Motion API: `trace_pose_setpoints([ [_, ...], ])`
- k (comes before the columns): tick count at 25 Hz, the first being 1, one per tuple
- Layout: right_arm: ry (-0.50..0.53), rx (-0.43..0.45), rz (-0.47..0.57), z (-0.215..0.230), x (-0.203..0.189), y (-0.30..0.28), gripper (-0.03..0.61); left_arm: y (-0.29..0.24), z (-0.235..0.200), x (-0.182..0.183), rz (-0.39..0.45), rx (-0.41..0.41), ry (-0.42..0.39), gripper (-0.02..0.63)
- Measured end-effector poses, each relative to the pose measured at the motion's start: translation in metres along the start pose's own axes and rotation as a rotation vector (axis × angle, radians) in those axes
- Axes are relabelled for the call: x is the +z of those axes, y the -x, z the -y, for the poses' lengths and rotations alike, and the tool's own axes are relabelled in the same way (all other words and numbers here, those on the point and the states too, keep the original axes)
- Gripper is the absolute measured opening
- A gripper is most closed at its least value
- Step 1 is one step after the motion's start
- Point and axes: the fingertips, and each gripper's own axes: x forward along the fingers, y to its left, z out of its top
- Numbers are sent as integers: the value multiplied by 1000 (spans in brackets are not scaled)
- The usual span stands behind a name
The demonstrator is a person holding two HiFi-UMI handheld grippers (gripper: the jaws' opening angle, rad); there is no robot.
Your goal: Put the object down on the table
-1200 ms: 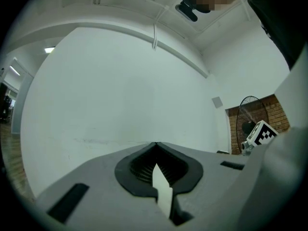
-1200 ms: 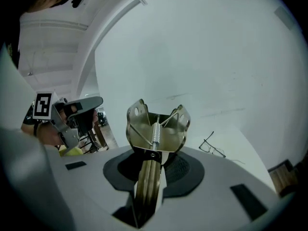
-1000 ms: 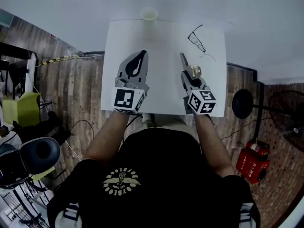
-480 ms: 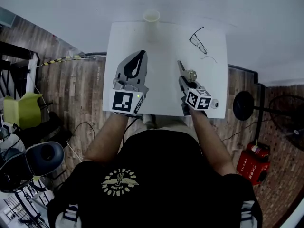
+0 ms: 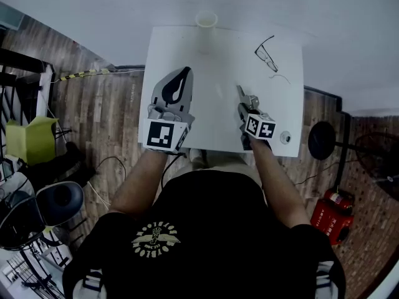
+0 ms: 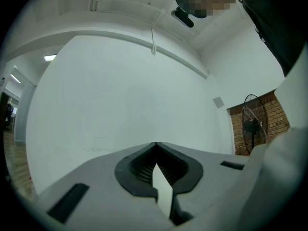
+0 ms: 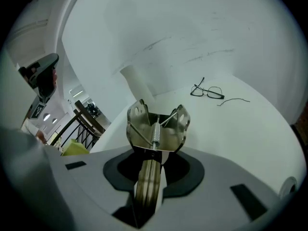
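Observation:
A metal spring clip point(image 7: 156, 129) with two flat wings and a coil spring sticks up between the jaws of my right gripper point(image 7: 153, 150), which is shut on its handle. In the head view the right gripper point(image 5: 242, 99) holds the clip point(image 5: 251, 99) over the right half of the white table point(image 5: 218, 67). Whether the clip touches the tabletop is not visible. My left gripper point(image 5: 186, 72) hovers over the table's left half. Its jaws point(image 6: 155, 144) meet at the tips with nothing between them, and they point at a white wall.
A white cup point(image 5: 206, 21) stands at the table's far edge. Black glasses point(image 5: 267, 53) and a thin cord point(image 5: 282, 76) lie at the far right. A small round thing point(image 5: 285, 137) sits at the near right corner. A fan base point(image 5: 321, 139) and red extinguisher point(image 5: 330, 213) stand on the floor.
My right gripper has drawn a little left and nearer with the clip and tipped its marker cube up. The round thing at the corner now shows. The left gripper has stayed put.

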Motion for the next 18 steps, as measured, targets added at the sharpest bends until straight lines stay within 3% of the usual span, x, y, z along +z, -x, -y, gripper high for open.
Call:
trace_pose_setpoints([
  [18,-12,-59,-105,12,-39,-24,92,16,2,-1,-13,1,-11,6],
])
